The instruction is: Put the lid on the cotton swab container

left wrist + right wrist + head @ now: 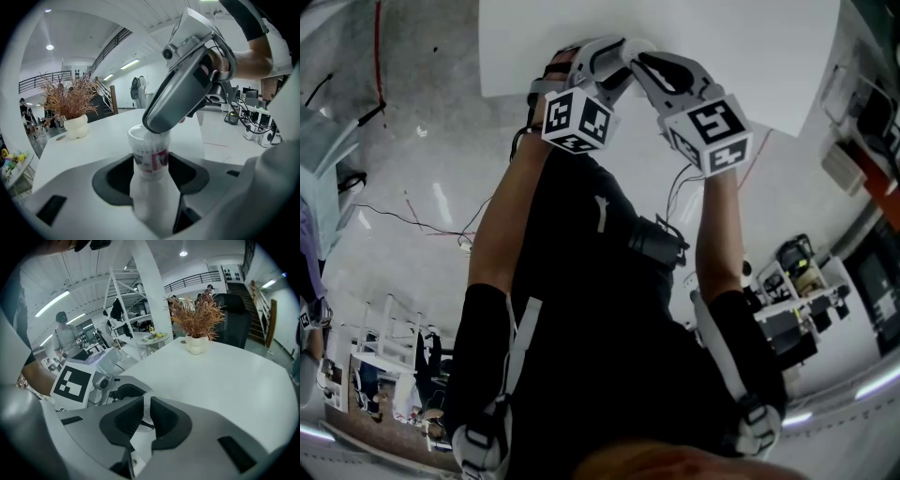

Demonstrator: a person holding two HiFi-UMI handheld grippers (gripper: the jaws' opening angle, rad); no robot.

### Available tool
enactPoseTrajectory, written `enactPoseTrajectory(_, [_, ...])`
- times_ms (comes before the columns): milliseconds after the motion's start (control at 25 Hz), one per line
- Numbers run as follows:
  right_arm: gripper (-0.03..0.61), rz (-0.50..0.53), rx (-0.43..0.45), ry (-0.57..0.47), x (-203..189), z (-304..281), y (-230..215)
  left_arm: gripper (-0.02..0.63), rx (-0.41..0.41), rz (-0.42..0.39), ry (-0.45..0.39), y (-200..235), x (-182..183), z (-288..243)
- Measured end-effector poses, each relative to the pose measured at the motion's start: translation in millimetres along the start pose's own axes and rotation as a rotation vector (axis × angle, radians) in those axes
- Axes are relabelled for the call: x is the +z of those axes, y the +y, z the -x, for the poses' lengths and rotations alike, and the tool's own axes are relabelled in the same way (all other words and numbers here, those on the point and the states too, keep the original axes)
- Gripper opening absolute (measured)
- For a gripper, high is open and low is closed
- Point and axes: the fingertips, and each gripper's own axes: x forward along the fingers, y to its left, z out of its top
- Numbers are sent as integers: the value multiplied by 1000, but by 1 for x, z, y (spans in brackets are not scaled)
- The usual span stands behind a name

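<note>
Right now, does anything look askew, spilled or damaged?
Nothing stands out. The container sits straight in the left gripper. The right gripper pinches the lid at the container's top. Nothing spilled shows on the table. The right gripper hides whether the lid sits level.

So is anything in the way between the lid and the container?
Nothing visible. The right gripper pinches the lid right at the top of the container, which the left gripper clamps. The right gripper's body hides the exact meeting point.
</note>
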Motion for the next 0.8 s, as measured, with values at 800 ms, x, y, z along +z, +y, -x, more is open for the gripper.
enactPoseTrajectory(800, [46, -214, -181, -329, -3, 128, 55, 43, 319, 239, -72, -61, 57, 210])
